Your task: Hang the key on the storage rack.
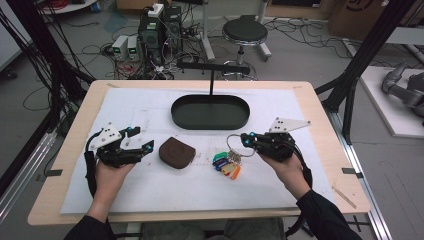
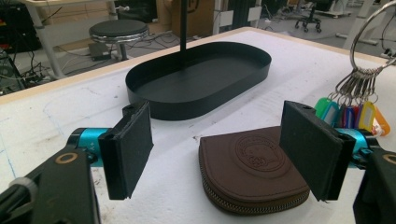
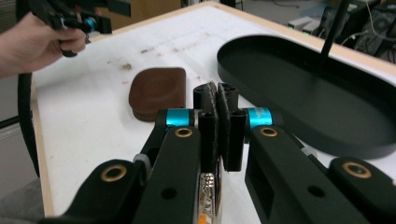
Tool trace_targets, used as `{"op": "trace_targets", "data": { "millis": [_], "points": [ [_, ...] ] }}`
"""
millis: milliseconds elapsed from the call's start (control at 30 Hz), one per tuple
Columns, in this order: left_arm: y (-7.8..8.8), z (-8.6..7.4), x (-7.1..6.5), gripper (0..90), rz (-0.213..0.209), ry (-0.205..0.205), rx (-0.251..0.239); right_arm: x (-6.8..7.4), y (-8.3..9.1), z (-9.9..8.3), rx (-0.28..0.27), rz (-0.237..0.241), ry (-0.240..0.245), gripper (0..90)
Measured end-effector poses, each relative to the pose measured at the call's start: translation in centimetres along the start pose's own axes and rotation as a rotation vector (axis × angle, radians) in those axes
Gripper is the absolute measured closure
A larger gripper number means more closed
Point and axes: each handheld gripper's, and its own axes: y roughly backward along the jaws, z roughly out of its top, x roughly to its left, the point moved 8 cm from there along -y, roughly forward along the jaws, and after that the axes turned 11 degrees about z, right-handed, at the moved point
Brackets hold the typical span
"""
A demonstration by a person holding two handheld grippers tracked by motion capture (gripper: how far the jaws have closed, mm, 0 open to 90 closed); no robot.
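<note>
My right gripper (image 1: 246, 139) is shut on a metal key ring (image 1: 233, 144) right of the table's middle. Several keys with coloured tags (image 1: 226, 165) hang from the ring, low over the white sheet. In the right gripper view the jaws (image 3: 218, 116) are pressed together with the metal ring (image 3: 210, 191) showing below them. A brown zipped pouch (image 1: 176, 152) lies flat left of the keys. My left gripper (image 1: 141, 139) stands open just left of the pouch; its pads (image 2: 130, 149) are wide apart, with the pouch (image 2: 252, 172) ahead and the key tags (image 2: 350, 112) beyond.
A black oval tray (image 1: 210, 122) with an upright T-shaped stand (image 1: 212, 80) sits at the back middle of the table. A white sheet (image 1: 150, 190) covers most of the wooden tabletop. A stool (image 1: 244, 32) and cables are on the floor behind.
</note>
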Motion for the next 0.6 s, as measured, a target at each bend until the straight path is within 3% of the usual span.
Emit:
{"op": "trace_targets", "data": {
  "millis": [367,600],
  "points": [
    [0.0,-0.1,-0.2,25.9,-0.007,-0.010,0.003,-0.2,0.2,3.3,-0.011,0.035,0.043,88.0],
    [0.0,-0.1,-0.2,25.9,-0.008,-0.005,0.000,-1.2,0.3,5.4,-0.025,0.040,0.057,88.0]
  ]
}}
